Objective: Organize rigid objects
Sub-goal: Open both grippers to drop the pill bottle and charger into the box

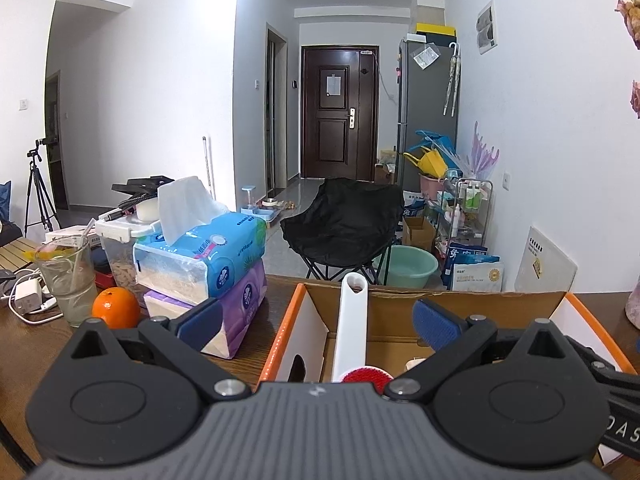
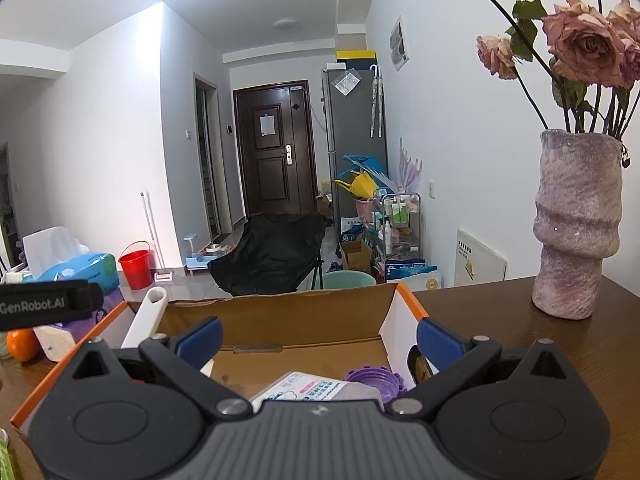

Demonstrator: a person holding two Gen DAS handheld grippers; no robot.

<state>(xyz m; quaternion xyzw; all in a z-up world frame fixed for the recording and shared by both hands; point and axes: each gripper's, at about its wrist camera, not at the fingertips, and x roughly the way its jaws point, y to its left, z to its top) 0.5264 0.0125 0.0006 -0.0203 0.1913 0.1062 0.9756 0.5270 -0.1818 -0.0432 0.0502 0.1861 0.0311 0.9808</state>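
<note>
- Left wrist view: my left gripper hangs wide open and empty over the cardboard box. The white-handled brush lies straight ahead between the jaws, its long axis running away from me, leaning on the far wall; stacked tissue packs crowd the left.
- Right wrist view: my right gripper is equally spread, holding nothing. A labelled packet and purple lid lie in the box directly beneath; the vase stands well apart on the right.

White walls, dark door, black folding chair, grey fridge.
</note>
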